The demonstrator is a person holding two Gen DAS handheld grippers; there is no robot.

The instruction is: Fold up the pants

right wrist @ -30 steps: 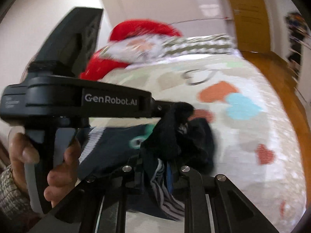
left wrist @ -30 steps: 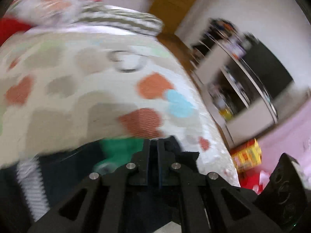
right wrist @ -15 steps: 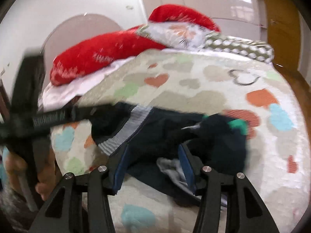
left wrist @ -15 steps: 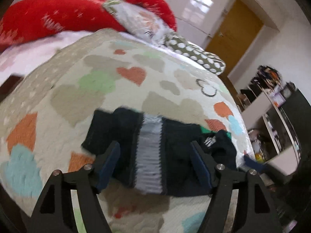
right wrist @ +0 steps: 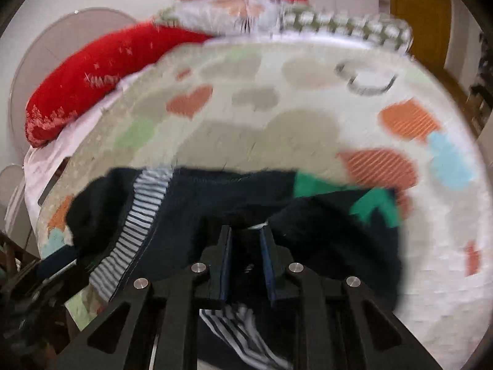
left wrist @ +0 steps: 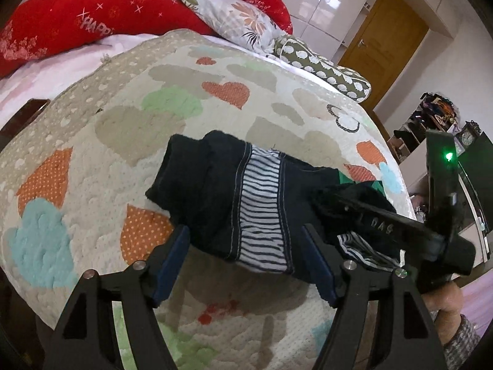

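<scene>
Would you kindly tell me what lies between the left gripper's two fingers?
In the left wrist view, the pants, their striped panel central, lie between the open left gripper's fingers, untouched.

We see a bed (left wrist: 92,160) covered by a cream quilted blanket (left wrist: 129,141) patterned with orange, green, blue and beige hearts and clouds. Dark navy pants (left wrist: 215,191) with a white-striped side band lie crumpled on the blanket, near its front edge, a green patch showing at their right end. At the head of the bed rest a long red pillow (left wrist: 77,27), a floral pillow (left wrist: 237,18) and an olive spotted pillow (left wrist: 323,71), side by side.
</scene>
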